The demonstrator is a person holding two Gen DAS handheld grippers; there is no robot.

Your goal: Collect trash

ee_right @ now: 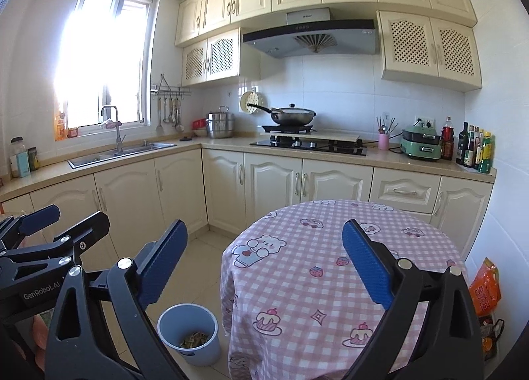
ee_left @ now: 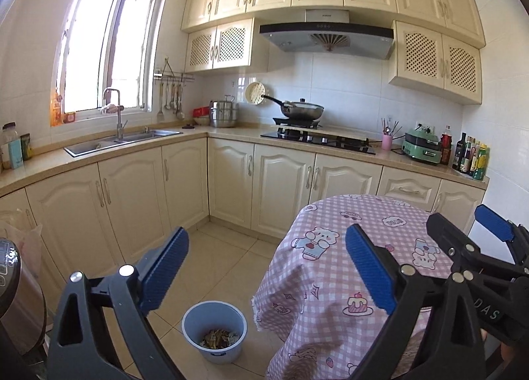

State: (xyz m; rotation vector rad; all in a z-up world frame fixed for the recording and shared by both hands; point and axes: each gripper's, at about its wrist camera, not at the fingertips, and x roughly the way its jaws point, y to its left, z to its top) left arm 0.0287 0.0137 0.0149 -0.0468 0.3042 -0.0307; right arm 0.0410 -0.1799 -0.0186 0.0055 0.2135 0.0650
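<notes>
You are holding the left gripper (ee_left: pixel 267 267) and the right gripper (ee_right: pixel 264 264) with jaws spread wide, nothing between them. The blue bin (ee_right: pixel 189 333) is sitting on the floor just left of the table (ee_right: pixel 330 281), with trash (ee_right: pixel 195 339) lying inside.

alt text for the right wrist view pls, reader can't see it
The right claw hangs open and empty over a round table with a pink checked cloth. On the floor to the table's left stands a blue bin with scraps at the bottom. The left claw shows at the left edge; cream kitchen cabinets lie behind.
</notes>
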